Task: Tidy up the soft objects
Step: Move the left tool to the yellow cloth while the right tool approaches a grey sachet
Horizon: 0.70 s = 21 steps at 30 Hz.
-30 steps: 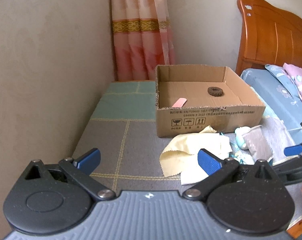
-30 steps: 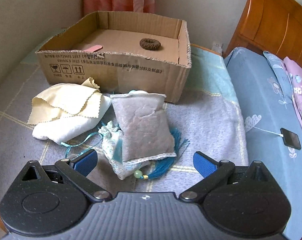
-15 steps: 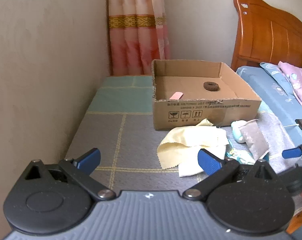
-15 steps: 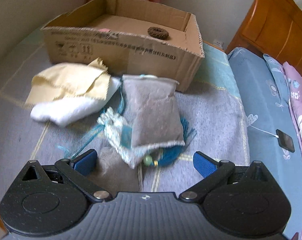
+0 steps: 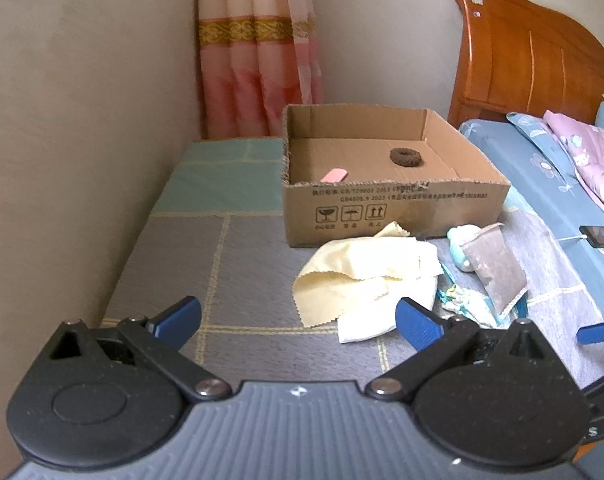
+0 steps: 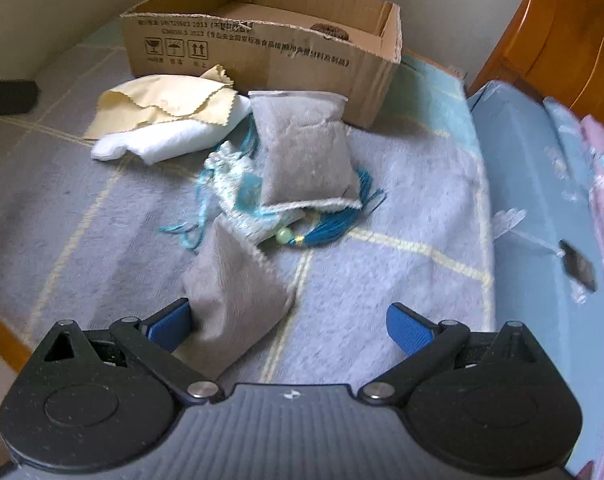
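An open cardboard box (image 5: pixel 394 208) (image 6: pixel 261 46) stands on the patchwork blanket, holding a brown ring (image 5: pixel 406 157) and a pink strip (image 5: pixel 334 175). In front of it lie a yellow cloth (image 5: pixel 358 276) (image 6: pixel 157 106) over a white cloth (image 6: pixel 169 138), a grey sachet (image 5: pixel 494 268) (image 6: pixel 306 152), a pale blue tasselled pouch (image 6: pixel 237 188) and a grey cloth pouch (image 6: pixel 233 292). My right gripper (image 6: pixel 287 326) is open, low over the blanket, the grey cloth pouch against its left finger. My left gripper (image 5: pixel 297 320) is open and holds nothing, back from the pile.
A wall runs along the left of the blanket (image 5: pixel 173 240). A pink curtain (image 5: pixel 257 52) hangs behind the box. A bed with blue sheet (image 5: pixel 542 184), a wooden headboard (image 5: pixel 534 52) and a phone on a cable (image 5: pixel 598 237) lies to the right.
My right gripper has dropped lower and nearer the pile, bringing the grey cloth pouch into view between its fingers. My left gripper has pulled back a little and turned slightly.
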Each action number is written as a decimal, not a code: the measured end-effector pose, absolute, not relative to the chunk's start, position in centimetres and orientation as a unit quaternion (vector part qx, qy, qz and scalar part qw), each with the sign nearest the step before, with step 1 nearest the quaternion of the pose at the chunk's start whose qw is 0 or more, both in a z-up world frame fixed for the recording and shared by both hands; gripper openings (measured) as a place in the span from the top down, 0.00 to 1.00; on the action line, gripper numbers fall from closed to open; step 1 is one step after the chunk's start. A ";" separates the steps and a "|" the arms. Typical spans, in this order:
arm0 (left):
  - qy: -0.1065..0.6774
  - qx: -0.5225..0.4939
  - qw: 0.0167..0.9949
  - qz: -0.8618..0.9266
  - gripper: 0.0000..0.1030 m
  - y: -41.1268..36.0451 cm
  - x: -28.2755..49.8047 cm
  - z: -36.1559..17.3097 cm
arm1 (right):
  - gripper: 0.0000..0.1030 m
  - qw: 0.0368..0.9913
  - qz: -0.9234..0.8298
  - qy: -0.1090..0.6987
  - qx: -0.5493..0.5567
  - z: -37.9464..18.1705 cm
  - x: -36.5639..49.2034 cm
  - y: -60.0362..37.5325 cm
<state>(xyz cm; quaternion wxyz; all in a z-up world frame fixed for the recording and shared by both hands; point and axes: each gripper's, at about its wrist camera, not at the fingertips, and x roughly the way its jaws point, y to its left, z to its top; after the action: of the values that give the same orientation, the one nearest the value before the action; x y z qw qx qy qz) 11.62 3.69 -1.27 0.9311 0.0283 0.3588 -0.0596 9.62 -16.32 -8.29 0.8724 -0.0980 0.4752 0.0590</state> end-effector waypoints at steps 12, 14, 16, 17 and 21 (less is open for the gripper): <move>0.380 0.035 0.919 -0.102 0.01 1.7 14.1 -3.7 | 0.00 0.868 0.157 0.459 -0.103 -10.2 8.6 -14.9; 0.383 0.028 0.917 -0.105 0.01 1.7 14.9 -4.0 | 0.00 0.868 0.164 0.458 -0.094 -10.2 8.8 -15.2; 0.385 0.021 0.917 -0.101 0.01 1.7 16.0 -4.3 | 0.00 0.867 0.174 0.455 -0.100 -10.2 9.0 -15.3; 0.385 0.017 0.917 -0.100 0.01 1.7 16.5 -4.5 | 0.00 0.866 0.179 0.454 -0.104 -10.2 9.1 -15.3; 0.395 -0.006 0.912 -0.109 0.01 1.8 19.0 -5.3 | 0.00 0.868 0.195 0.444 -0.111 -10.2 9.2 -15.4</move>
<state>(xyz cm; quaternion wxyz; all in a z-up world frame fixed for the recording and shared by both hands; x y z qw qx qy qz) 18.98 1.76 -5.31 0.9121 -0.0057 0.3952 -0.1087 9.15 -15.39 -10.23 0.8677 -0.1109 0.4436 0.1950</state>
